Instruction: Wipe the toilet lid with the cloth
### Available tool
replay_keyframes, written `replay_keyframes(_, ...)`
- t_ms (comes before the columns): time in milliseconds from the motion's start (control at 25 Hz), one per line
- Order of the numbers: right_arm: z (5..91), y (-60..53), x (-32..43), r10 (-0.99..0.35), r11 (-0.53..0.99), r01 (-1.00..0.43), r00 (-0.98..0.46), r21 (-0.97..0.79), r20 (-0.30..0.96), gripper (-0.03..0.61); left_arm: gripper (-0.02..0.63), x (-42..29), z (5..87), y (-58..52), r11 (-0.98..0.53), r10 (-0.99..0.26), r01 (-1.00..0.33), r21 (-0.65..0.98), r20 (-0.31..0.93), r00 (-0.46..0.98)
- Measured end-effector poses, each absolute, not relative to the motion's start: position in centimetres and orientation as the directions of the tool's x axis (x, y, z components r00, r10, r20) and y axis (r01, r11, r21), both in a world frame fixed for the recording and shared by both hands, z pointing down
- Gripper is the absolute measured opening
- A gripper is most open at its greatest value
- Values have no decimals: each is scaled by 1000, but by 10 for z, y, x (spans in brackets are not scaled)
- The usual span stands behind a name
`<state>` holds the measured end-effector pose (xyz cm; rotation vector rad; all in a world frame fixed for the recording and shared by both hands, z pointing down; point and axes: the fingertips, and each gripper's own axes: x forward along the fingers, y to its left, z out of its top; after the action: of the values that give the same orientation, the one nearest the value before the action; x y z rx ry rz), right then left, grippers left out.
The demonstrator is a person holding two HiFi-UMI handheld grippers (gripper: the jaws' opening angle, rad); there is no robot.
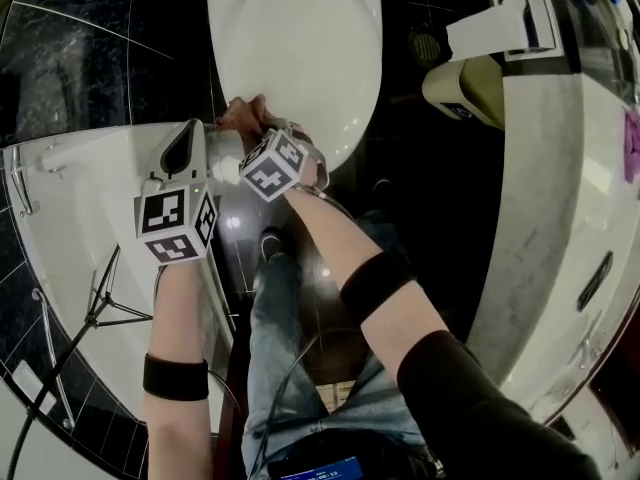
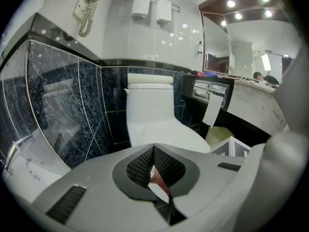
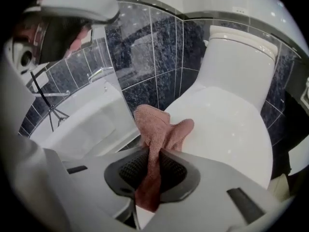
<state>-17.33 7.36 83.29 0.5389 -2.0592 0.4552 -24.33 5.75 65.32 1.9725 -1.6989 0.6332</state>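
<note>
The right gripper (image 3: 153, 174) has its fingers clamped on the pink cloth (image 3: 161, 127) at the toilet lid's (image 1: 300, 48) lower-left edge, just above centre in the head view, so I'd flatten its folds down and sweep broadly, leaving the left gripper (image 2: 155, 169), fingers shut and empty, aside.

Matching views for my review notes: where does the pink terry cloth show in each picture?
Head view: pink terry cloth at the white toilet lid's near left edge.
Left gripper view: only a pinkish sliver past the shut jaws, probably it.
Right gripper view: centre, pinched between the jaws.
Shared landmark: the lid, in all three.
</note>
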Motion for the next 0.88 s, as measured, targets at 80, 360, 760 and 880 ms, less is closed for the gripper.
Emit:
replay_keyframes(80,833,65,-150,-217,813,-573,-461,-102,860,81,0,-243,656,57,-134,-775,-990,47,617,134)
replay_keyframes(360,825,11,-17,-347,686,-727,-347,-17,871,81,0,-231,656,48,-144,-771,-988,61,619,151)
replay_keyframes(760,830,-18,87,-362,568,-818,-154,87,919,78,0,-214,652,38,-150,-774,-987,61,614,155)
replay_keyframes(880,804,-16,47,-394,604,-795,-235,58,889,78,0,-218,648,39,-137,-777,-989,58,613,143)
